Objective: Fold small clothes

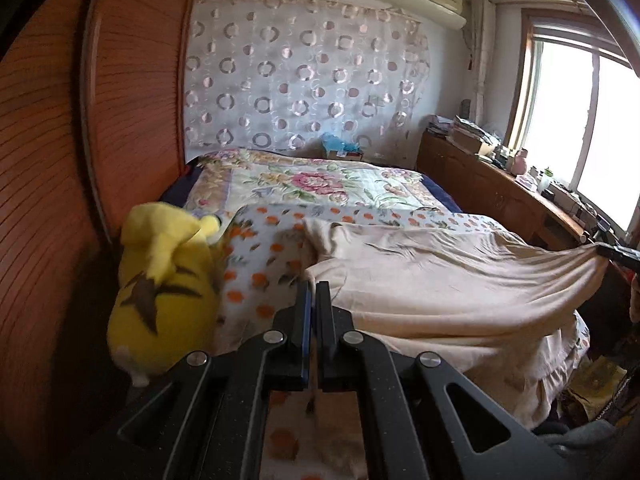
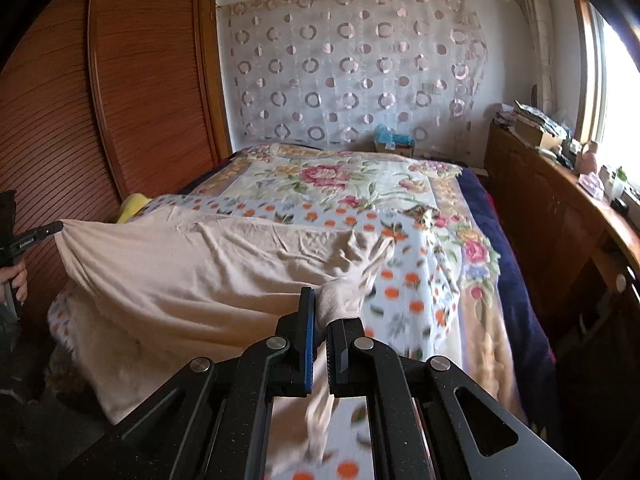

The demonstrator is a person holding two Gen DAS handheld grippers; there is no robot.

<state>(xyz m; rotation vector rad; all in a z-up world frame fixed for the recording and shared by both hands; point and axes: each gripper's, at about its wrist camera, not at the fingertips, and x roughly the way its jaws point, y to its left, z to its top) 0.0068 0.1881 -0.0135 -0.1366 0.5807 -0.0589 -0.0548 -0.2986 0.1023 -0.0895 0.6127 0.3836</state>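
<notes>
A beige garment point(image 1: 440, 280) lies stretched across the near end of the bed, over an orange-dotted blanket point(image 1: 256, 256). My left gripper point(image 1: 314, 292) is shut on one corner of the garment. My right gripper point(image 2: 320, 308) is shut on the other corner, with a bunch of beige cloth point(image 2: 344, 292) between the fingers. In the left wrist view the right gripper point(image 1: 616, 254) shows at the far right, pulling the cloth taut. In the right wrist view the left gripper point(image 2: 40, 234) shows at the far left holding the garment point(image 2: 192, 264).
A yellow plush toy point(image 1: 164, 288) lies at the bed's left edge beside a wooden wardrobe point(image 1: 132, 120). A floral bedspread point(image 2: 340, 184) covers the far bed. A cluttered wooden cabinet point(image 2: 560, 208) stands right, under a window. A box point(image 2: 394, 142) sits at the bedhead.
</notes>
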